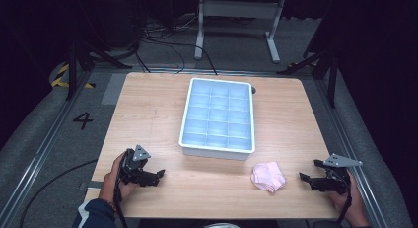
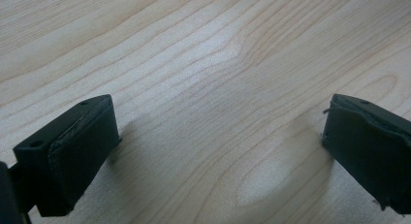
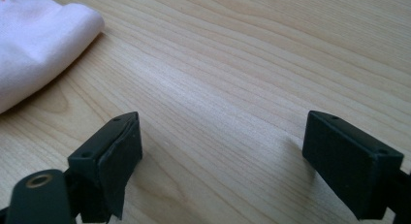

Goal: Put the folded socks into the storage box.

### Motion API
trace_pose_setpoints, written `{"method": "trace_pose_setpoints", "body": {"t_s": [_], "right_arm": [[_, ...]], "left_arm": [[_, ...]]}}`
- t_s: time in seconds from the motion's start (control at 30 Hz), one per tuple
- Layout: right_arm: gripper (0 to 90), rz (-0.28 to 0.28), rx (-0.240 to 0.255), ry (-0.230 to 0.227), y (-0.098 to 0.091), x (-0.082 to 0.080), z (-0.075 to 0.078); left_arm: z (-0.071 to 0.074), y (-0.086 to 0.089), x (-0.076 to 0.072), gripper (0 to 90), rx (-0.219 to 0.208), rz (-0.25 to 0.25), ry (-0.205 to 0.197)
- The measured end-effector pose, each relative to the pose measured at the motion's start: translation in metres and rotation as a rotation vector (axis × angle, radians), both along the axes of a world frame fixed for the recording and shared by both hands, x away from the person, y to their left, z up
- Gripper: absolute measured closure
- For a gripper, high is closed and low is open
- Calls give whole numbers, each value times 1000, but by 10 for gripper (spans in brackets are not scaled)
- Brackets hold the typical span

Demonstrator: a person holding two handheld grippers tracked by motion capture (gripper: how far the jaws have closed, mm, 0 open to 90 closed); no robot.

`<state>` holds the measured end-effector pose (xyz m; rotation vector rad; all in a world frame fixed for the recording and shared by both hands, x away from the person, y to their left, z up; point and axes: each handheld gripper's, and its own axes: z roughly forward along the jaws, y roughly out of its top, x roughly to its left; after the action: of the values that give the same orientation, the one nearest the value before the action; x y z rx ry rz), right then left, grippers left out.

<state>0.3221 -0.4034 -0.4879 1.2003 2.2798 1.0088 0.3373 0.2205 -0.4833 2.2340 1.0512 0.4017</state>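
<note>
Grippers: left (image 1: 158,175) and right (image 1: 304,177) both spread, empty, low over table (image 1: 148,114).
Cloth (image 1: 268,176): pink, soft, light; likely pinch a folded edge.
Tray (image 1: 217,148): compartments empty.

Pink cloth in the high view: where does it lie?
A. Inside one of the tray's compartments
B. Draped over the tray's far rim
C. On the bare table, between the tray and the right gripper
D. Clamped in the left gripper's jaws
C: the folded pink cloth lies on the wooden table by the near right corner of the divided tray, left of the open right gripper.
</note>
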Motion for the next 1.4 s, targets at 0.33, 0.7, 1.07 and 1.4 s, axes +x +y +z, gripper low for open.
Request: {"method": "trace_pose_setpoints", "body": {"t_s": [0.33,0.7,1.07,1.4], "right_arm": [[144,0,-1,1,0,0,0],[134,-9,-5,4,1,0,0],[109,60,-6,7,4,-4,0],[88,85,-9,14,4,-1,0]], "left_arm": [[-1,2,0,0,-12,-20,8],[-1,5,-4,0,-18,-23,13],[-1,7,-4,0,-14,-33,13],[0,6,-5,1,-12,-21,16]]}}
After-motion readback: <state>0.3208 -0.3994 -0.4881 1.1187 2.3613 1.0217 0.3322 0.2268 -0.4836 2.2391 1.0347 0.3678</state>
